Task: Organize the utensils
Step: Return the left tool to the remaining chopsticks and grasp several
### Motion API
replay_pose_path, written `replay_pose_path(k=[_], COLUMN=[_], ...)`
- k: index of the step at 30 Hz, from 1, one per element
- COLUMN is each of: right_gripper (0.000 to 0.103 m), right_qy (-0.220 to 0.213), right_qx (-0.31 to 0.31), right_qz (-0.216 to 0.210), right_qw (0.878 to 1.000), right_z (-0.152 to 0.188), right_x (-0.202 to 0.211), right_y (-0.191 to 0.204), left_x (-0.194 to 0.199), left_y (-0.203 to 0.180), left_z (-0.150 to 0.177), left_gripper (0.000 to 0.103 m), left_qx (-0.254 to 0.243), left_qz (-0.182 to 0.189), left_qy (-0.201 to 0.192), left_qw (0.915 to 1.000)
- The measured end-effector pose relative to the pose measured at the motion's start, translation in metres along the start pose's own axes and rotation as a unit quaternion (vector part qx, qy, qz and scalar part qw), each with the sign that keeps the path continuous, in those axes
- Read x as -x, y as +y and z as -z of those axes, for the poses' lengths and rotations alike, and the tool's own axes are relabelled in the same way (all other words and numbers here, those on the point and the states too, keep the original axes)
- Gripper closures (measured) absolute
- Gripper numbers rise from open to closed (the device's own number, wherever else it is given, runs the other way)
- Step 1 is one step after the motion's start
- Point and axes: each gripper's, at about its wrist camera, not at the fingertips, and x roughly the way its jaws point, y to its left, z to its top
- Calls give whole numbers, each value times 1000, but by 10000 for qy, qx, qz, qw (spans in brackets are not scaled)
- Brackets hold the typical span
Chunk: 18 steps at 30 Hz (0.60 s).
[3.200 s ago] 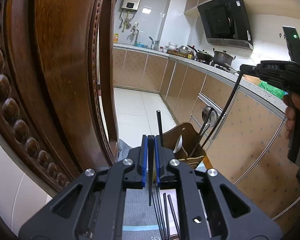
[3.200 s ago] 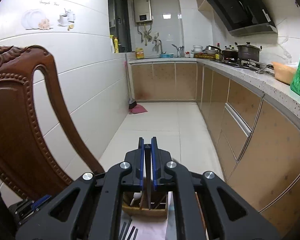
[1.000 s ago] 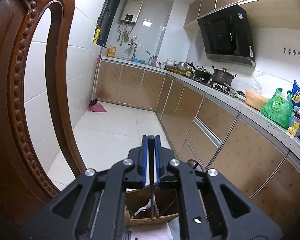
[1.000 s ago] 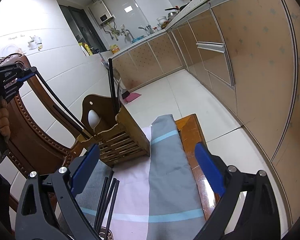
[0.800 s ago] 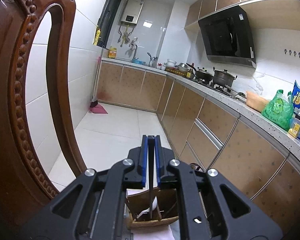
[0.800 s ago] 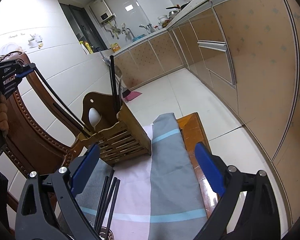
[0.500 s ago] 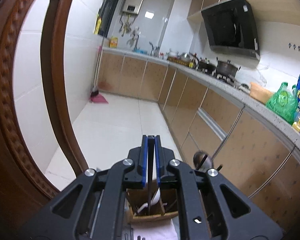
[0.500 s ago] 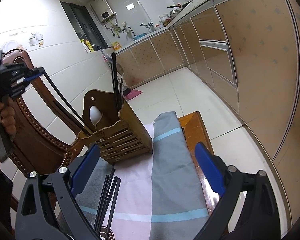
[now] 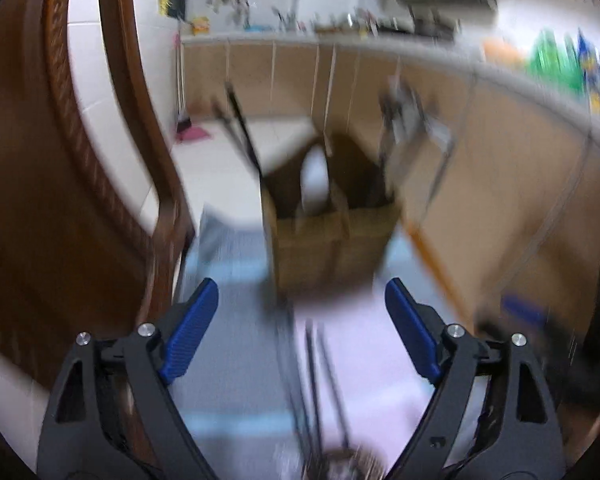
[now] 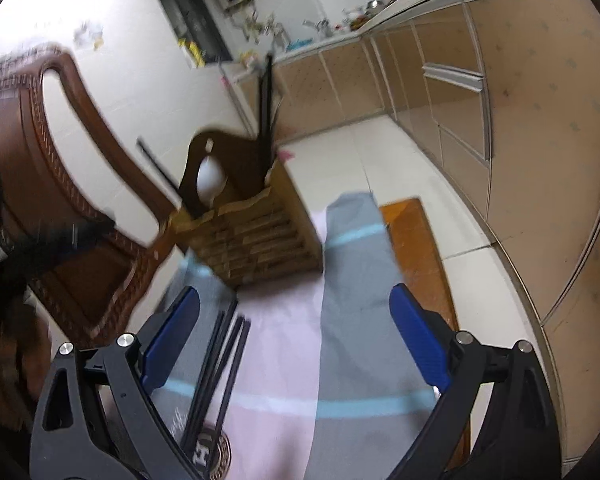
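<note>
A wooden utensil holder [image 10: 256, 236] stands on a pink and grey cloth [image 10: 352, 320]; it also shows, blurred, in the left wrist view [image 9: 328, 240]. It holds a white spoon [image 10: 210, 178] and several black chopsticks [image 10: 265, 120]. Several more black chopsticks [image 10: 220, 364] lie on the cloth near the right gripper's left finger; they also show in the left wrist view [image 9: 320, 380]. My left gripper [image 9: 302, 332] is open and empty above the cloth. My right gripper [image 10: 294, 344] is open and empty.
A carved dark wooden chair back [image 10: 52, 168] stands left of the holder, also in the left wrist view [image 9: 60, 184]. The orange wooden table edge [image 10: 416, 240] shows beyond the cloth. Kitchen cabinets [image 10: 500, 120] run along the right.
My left gripper has opened and let go of the chopstick, which now leans in the holder. The left gripper has swung down toward the cloth. The right gripper stays open.
</note>
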Motion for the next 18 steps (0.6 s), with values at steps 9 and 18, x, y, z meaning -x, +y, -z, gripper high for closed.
replay_pose_path(k=[9, 18], right_gripper=[10, 9], right_qy=[1035, 876], right_qx=[518, 321], right_qz=[381, 250], right_qw=[9926, 9953], right_z=[46, 61], right_x=[-12, 23], right_y=[40, 38], left_x=[-1, 6], left_y=[-11, 0], left_z=[102, 92], left_gripper=[17, 17], left_qx=[150, 406], left_qz=[-98, -277], left_qy=[1004, 836], left_qw=[9948, 9953])
